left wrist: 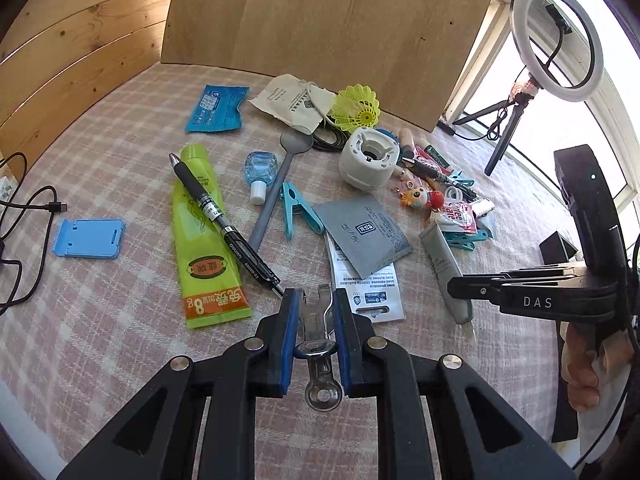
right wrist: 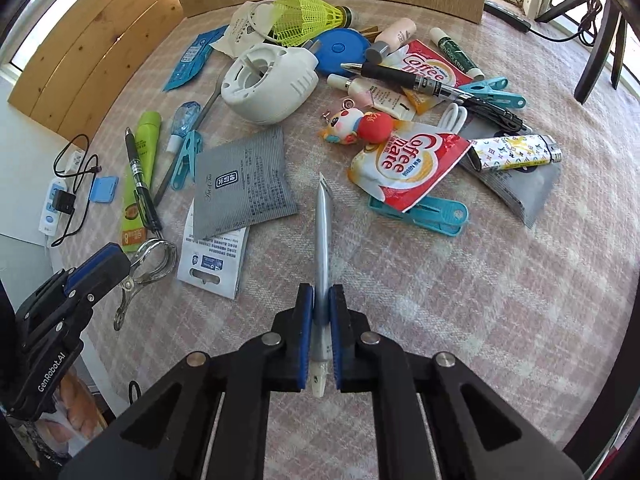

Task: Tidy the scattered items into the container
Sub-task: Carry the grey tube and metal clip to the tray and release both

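Note:
My left gripper (left wrist: 315, 295) is shut on a metal clip (left wrist: 318, 344), held just above the checked cloth; it also shows at the left of the right wrist view (right wrist: 120, 264), where the clip (right wrist: 146, 266) sticks out. My right gripper (right wrist: 321, 292) is shut on a slim grey tube (right wrist: 323, 232), its crimped end pointing forward over the cloth; in the left wrist view the right gripper (left wrist: 456, 292) pinches the tube (left wrist: 446, 268). Scattered items lie ahead: a black pen (left wrist: 224, 220), a green sachet (left wrist: 204, 240), a grey packet (right wrist: 244, 184). No container is in view.
A white round device (right wrist: 266, 82), yellow shuttlecock (right wrist: 308, 14), Coffee-mate sachets (right wrist: 408, 164), teal pegs (right wrist: 424, 214), a lighter (right wrist: 516, 152) and a toy keychain (right wrist: 352, 124) crowd the far right. A blue phone stand (left wrist: 89, 238) and cables (left wrist: 24, 216) lie left. A ring light (left wrist: 556, 40) stands at the back right.

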A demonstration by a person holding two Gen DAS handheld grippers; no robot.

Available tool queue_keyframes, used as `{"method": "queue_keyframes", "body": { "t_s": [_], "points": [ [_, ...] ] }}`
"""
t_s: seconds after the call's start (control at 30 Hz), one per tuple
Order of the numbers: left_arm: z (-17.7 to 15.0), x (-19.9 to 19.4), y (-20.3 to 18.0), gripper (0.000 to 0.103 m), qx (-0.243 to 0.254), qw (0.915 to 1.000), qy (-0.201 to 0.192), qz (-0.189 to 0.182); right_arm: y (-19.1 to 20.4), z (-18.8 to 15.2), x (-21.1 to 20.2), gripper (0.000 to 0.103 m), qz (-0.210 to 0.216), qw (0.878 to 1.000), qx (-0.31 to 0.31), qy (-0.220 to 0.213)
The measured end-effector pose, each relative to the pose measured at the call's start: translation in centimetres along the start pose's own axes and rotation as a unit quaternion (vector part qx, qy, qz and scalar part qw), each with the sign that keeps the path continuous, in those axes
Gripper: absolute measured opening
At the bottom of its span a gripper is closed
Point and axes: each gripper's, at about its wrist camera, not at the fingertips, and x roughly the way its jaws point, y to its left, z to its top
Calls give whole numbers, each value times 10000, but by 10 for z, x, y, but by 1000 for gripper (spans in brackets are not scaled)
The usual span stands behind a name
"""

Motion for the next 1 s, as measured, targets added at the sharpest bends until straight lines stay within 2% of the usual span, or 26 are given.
{"method": "queue_keyframes", "body": {
  "t_s": [0.13, 0.33, 0.47, 0.6, 0.7, 0.8, 1.0],
  "points": [
    [1, -14, 0, 16, -114, 9999, -47, -122, -5, -15, -26, 8, 146, 9997, 4, -197],
    [17, -44, -18, 16, 73, 9989, -336, -315, -21, -28, -79, 8, 264, 9966, 145, -769],
    [32, -52, -50, 16, 374, 9967, -429, -582, -46, -40, -116, 8, 240, 9913, 470, -1209],
    [44, -51, -99, 16, 810, 9910, -463, -961, -84, -58, -158, 8, 73, 9825, 892, -1636],
    [49, -47, -146, 16, 1193, 9833, -410, -1315, -119, -83, -193, 8, -156, 9717, 1302, -1966],
    [49, -44, -200, 16, 1627, 9713, -321, -1706, -156, -115, -224, 8, -404, 9568, 1785, -2259],
    [32, -38, -313, 16, 2451, 9379, -65, -2454, -231, -195, -273, 8, -1066, 9160, 2782, -2686]
  ]
}}
